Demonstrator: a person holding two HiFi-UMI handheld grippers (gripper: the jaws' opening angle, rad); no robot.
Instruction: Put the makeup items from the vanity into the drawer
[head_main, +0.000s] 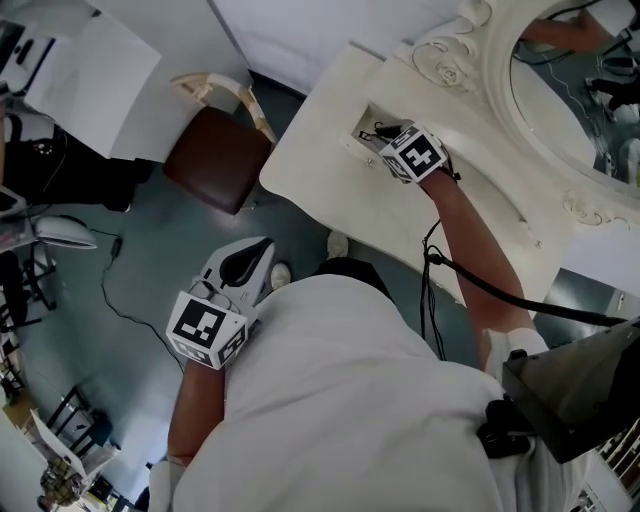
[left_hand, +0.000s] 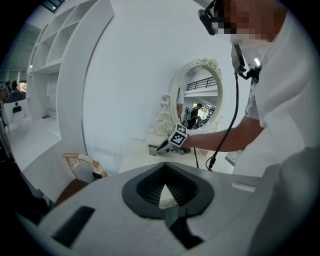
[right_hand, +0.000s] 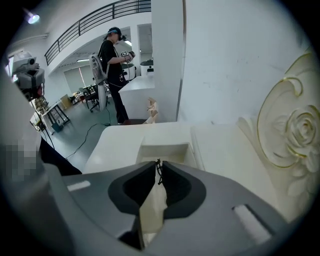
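My right gripper (head_main: 377, 134) reaches over the cream vanity (head_main: 320, 150), at the small open drawer (head_main: 364, 117). In the right gripper view its jaws (right_hand: 157, 163) meet at the tips with a thin black wiry item (right_hand: 158, 170) pinched between them, just before the drawer (right_hand: 165, 146). What lies inside the drawer is hidden. My left gripper (head_main: 262, 247) hangs low beside the person's body, over the floor, far from the vanity. Seen in the left gripper view, it (left_hand: 165, 168) is shut with nothing in it.
A brown-seated stool (head_main: 215, 158) stands left of the vanity. The ornate oval mirror (head_main: 560, 95) rises behind the vanity top. A black cable (head_main: 470, 282) trails along the right arm. Another person (right_hand: 114, 70) stands far off in the room.
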